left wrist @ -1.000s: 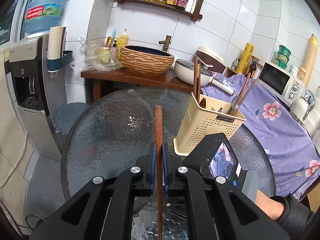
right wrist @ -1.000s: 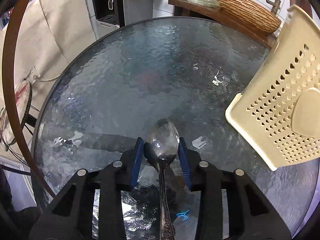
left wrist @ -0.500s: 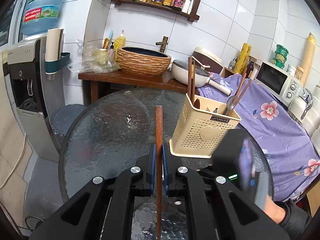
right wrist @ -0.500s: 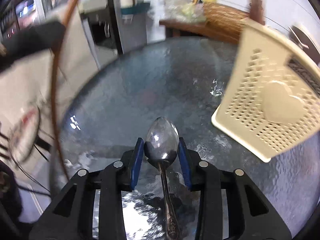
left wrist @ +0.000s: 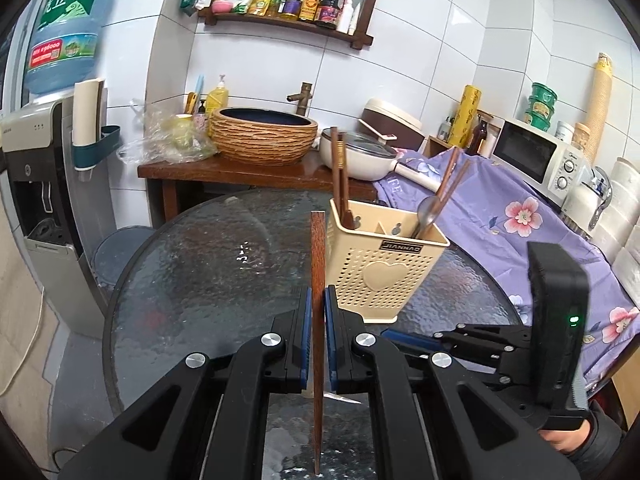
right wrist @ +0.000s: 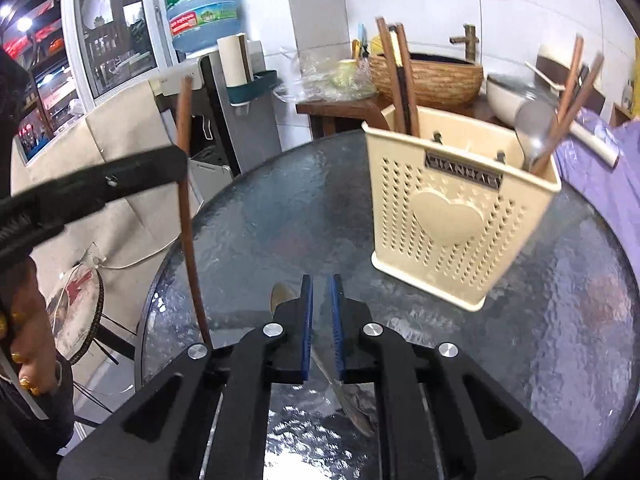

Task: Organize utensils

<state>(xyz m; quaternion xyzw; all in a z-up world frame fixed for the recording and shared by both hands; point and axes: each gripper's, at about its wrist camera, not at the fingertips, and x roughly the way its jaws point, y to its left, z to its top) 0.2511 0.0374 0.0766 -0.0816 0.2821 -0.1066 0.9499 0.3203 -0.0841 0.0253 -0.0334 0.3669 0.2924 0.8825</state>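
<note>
My left gripper [left wrist: 317, 312] is shut on a brown wooden chopstick [left wrist: 318, 264] that stands upright above the glass table [left wrist: 192, 280], just left of the cream utensil holder [left wrist: 384, 268]. The holder has chopsticks and a metal spoon in it. My right gripper [right wrist: 320, 312] is shut on a metal spoon [right wrist: 344, 396]; the handle runs between the pads, the bowl [right wrist: 280, 298] shows left of the left finger. The holder [right wrist: 460, 216] stands ahead to its right. The left gripper and its chopstick [right wrist: 188, 208] show at the left in the right wrist view.
A wooden counter [left wrist: 240, 172] with a woven basin [left wrist: 262, 136] and a pan [left wrist: 360, 160] stands behind the table. A water dispenser [left wrist: 36, 184] is at the left. A purple floral cloth [left wrist: 540, 232] and a microwave [left wrist: 536, 156] are at the right.
Both grippers have risen and tilted up from the table. The spoon has turned in the right gripper, its bowl now off to the left. The holder looks nearer and upright.
</note>
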